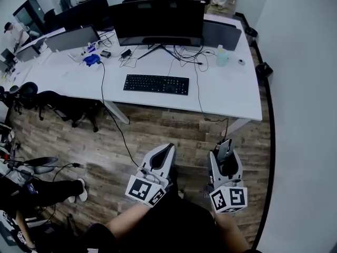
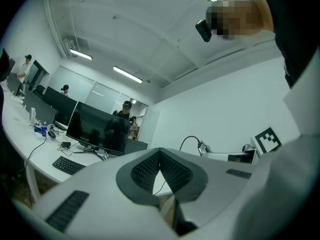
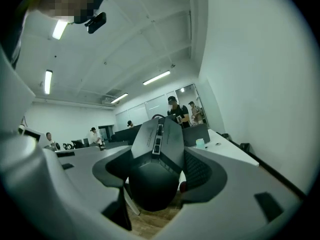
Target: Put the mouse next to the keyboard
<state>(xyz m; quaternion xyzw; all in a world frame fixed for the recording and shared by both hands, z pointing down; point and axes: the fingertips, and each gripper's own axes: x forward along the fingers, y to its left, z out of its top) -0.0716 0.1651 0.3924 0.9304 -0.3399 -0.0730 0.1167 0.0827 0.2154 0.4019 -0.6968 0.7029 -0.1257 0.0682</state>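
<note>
A black keyboard point(image 1: 156, 84) lies on the white desk point(image 1: 231, 96) in front of a wide monitor point(image 1: 158, 21); the left gripper view also catches the keyboard point(image 2: 70, 165) far off. My right gripper point(image 1: 225, 153) is held low over the wooden floor, well short of the desk, and is shut on a dark mouse point(image 1: 224, 148). In the right gripper view the mouse point(image 3: 157, 159) fills the gap between the jaws of the right gripper point(image 3: 159, 151), pointing upward. My left gripper point(image 1: 167, 149) hangs beside it, shut and holding nothing, with the tips of the left gripper point(image 2: 160, 151) touching.
A pale bottle point(image 1: 222, 56) and loose cables point(image 1: 184, 54) sit on the desk's right part. A black office chair point(image 1: 63, 104) stands at the desk's left, a seated person's legs point(image 1: 47, 191) lie lower left, and a white wall point(image 1: 305, 88) runs along the right.
</note>
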